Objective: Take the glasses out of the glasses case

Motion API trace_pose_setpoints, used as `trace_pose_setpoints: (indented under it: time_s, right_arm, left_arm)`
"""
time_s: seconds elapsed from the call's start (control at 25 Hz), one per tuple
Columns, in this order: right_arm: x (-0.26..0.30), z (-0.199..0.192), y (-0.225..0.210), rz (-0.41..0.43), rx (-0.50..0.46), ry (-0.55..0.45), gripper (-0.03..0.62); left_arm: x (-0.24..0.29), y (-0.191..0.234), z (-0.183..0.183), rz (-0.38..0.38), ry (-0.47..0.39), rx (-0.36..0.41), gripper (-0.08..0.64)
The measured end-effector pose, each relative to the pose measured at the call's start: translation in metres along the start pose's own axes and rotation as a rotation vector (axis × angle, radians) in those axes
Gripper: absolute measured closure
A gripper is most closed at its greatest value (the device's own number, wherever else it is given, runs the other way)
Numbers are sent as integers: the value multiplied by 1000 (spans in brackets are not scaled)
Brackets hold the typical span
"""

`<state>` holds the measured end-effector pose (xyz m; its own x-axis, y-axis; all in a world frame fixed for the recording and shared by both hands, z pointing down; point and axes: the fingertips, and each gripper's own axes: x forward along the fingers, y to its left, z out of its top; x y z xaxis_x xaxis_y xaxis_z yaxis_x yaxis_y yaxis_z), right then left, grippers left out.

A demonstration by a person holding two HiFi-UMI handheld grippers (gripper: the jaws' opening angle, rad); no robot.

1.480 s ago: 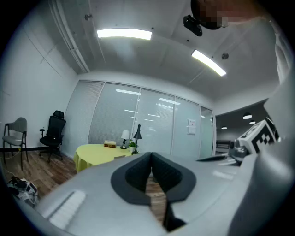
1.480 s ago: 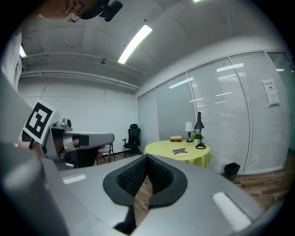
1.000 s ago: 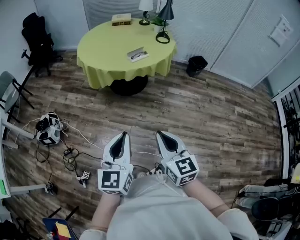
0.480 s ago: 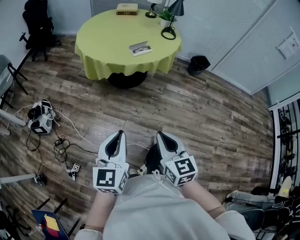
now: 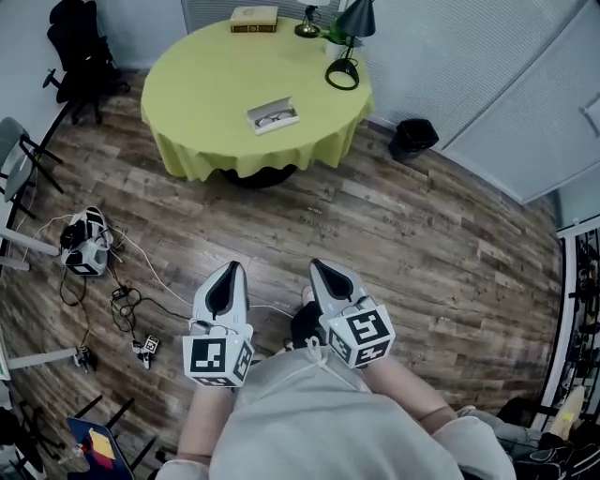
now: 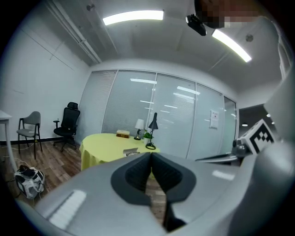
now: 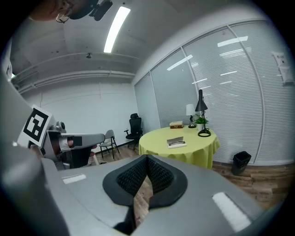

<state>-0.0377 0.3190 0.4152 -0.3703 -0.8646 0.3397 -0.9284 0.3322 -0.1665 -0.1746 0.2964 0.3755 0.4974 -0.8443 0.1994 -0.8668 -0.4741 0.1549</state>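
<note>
Left gripper (image 5: 232, 272): is being held low in front of the person's body, over the wooden floor (image 5: 422, 253); its jaws are being kept pressed together with nothing between them, as is being shown in the left gripper view.
Right gripper (image 5: 317, 268): is being held just beside the left one at about the same height; its jaws are likewise being kept closed on nothing.
Glasses case (image 5: 273, 116): is being left lying open on the round table (image 5: 202, 80), towards the near edge, well apart from both grippers.
Glasses (image 5: 276, 119): are being seen as a dark frame lying inside the open case; they are not being touched by either gripper.
Table: is being covered by a yellow cloth (image 5: 178, 155) that is hanging over its rim.
Far side of the table: is being occupied by a black desk lamp (image 5: 349, 37) and a book (image 5: 254, 17).
Floor: a black waste bin (image 5: 413, 138) is being seen to the right of the table, a black office chair (image 5: 80, 47) to its left, and loose cables (image 5: 131, 305) are being left lying to the left of the grippers.
</note>
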Motion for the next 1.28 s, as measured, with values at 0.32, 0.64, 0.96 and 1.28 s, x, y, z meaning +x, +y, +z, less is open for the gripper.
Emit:
trace_pose_setpoints:
  time_s: [0.32, 0.64, 0.96, 1.28]
  right_arm:
    - [31, 62, -148, 58, -24, -2, 594]
    - [66, 86, -220, 93, -37, 6, 592]
    - [115, 88, -245, 114, -31, 41, 592]
    - [201, 111, -278, 110, -43, 57, 592]
  left_arm:
    - [134, -67, 28, 58, 2, -20, 554]
    - [201, -83, 25, 101, 27, -56, 554]
    - [252, -55, 21, 133, 52, -79, 554]
    - [339, -8, 32, 128, 46, -91, 554]
